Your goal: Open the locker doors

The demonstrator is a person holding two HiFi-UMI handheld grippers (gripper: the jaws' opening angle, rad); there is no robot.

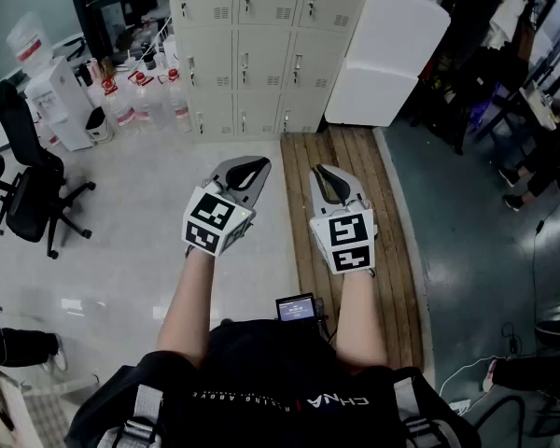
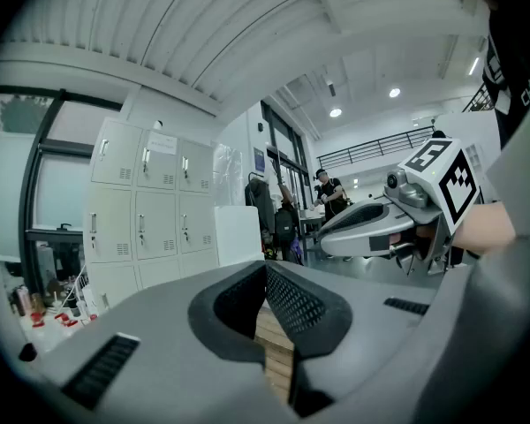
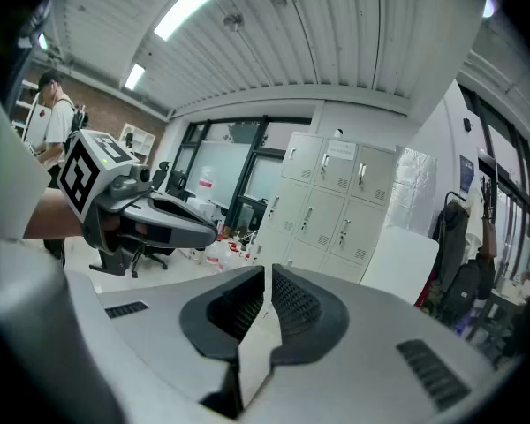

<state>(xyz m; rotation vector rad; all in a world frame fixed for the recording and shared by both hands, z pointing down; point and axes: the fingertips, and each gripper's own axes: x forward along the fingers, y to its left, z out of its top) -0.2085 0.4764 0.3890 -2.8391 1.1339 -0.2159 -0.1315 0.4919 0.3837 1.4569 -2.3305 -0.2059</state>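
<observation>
Ahead of both your grippers, well apart from them, stands the bank of locker doors (image 1: pixel 261 49), every one shut. Your left gripper (image 1: pixel 254 166) has its jaws pressed together on nothing. Your right gripper (image 1: pixel 327 173), just beside it, is likewise closed and empty, held over the wooden strip (image 1: pixel 355 157). A paper notice (image 2: pixel 160 143) on one upper door is too small to read. Beyond the left gripper, bottles (image 1: pixel 131 101) carry red labels, illegible. Your shirt (image 1: pixel 289 381) shows "CHNA".
</observation>
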